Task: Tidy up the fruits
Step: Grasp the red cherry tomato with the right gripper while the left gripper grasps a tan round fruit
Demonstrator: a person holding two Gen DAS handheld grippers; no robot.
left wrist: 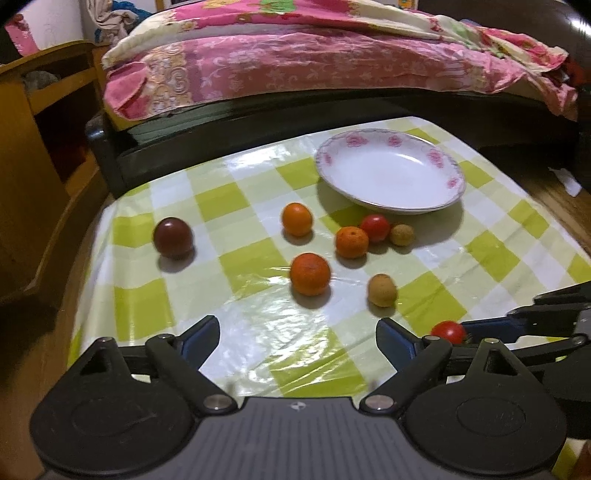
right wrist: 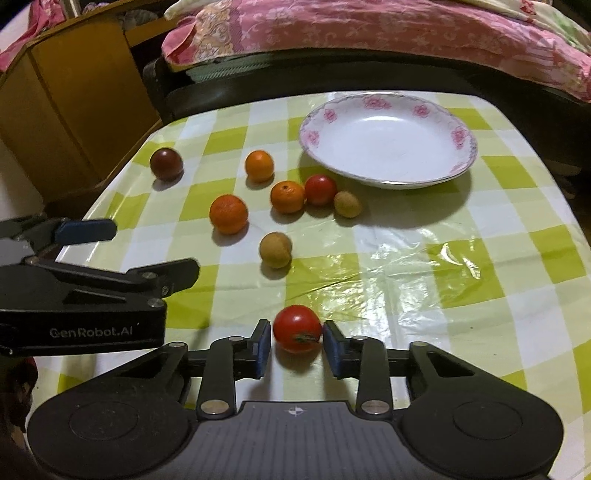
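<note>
At the bottom middle of the right wrist view, a red tomato [right wrist: 297,328] was seen between the blue pads of the right gripper [right wrist: 297,349]. The right pad was touching it, and only a thin gap was seen at the left pad, so a firm grip could not be told.

At the bottom of the left wrist view, the left gripper [left wrist: 297,334] was held wide apart, with only the checked tablecloth [left wrist: 258,321] between its fingers.

A little farther up, a tan round fruit [right wrist: 275,249] and a big orange [right wrist: 228,214] were seen. Above them, a second orange [right wrist: 287,197], another red tomato [right wrist: 320,189] and a small tan fruit [right wrist: 347,204] were bunched close together. A third orange [right wrist: 259,165] and a dark red fruit [right wrist: 166,163] were placed more to the upper left.

At the upper right, a white plate [right wrist: 461,136] with pink flowers was set on the cloth, with no fruit in it. Behind the table, a bed with a pink blanket [right wrist: 332,33] was seen.
</note>
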